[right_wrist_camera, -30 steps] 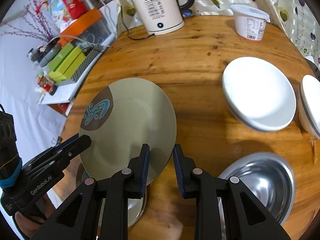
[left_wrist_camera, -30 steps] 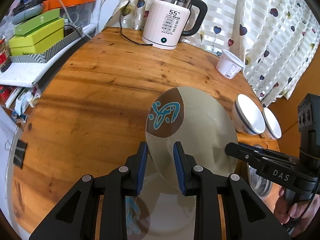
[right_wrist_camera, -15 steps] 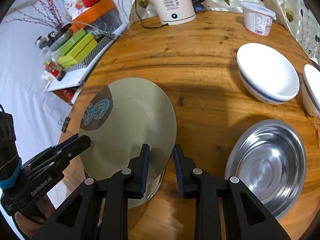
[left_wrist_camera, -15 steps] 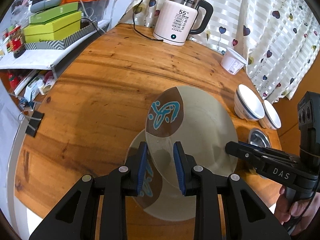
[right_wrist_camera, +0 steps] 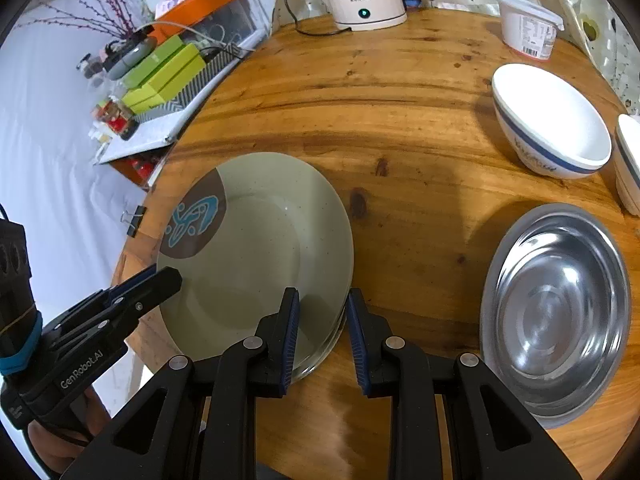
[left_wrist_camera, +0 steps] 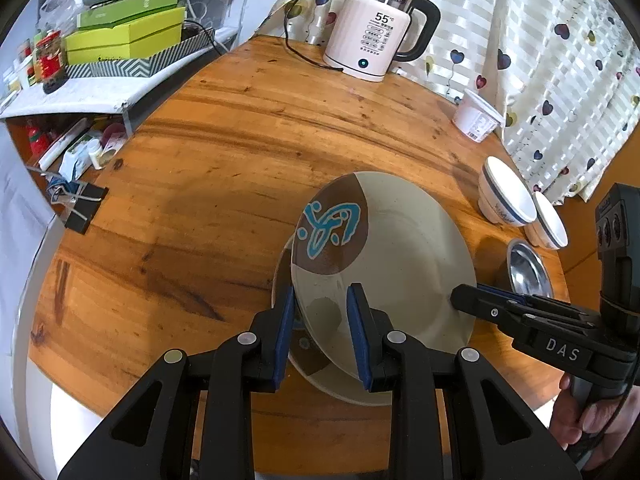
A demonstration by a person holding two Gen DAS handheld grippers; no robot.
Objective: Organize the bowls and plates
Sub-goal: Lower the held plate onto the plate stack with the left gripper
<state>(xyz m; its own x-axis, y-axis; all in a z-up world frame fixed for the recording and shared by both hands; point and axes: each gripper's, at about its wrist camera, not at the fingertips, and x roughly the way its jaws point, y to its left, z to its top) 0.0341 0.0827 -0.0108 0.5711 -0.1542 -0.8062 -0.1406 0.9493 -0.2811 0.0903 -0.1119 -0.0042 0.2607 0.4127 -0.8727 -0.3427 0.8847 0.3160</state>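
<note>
On the left, the left gripper (left_wrist_camera: 320, 328) points steeply down at the round wooden table (left_wrist_camera: 224, 168), its blue pads clamped on the near left rim of a beige plate (left_wrist_camera: 392, 264) with a brown patch and a blue motif; a hand (right_wrist_camera: 60, 444) grips its handle from below at the left edge of the right wrist view; the plate is held tilted, just above a second plate of the same pattern (left_wrist_camera: 316, 360) lying flat near the table's front edge, and whether the two touch cannot be told; the right gripper (right_wrist_camera: 320, 332) also points steeply down, its pads clamped on the same plate's opposite rim, with a hand (left_wrist_camera: 592, 420) wrapped round its handle; further right a steel bowl (right_wrist_camera: 556, 312) sits on the table just beside the plates; beyond it stand a white bowl with a blue band (right_wrist_camera: 552, 120) and another like it (right_wrist_camera: 630, 160) at the edge; a kettle (left_wrist_camera: 376, 32) and a white tub (left_wrist_camera: 476, 116) stand at the far side.
</note>
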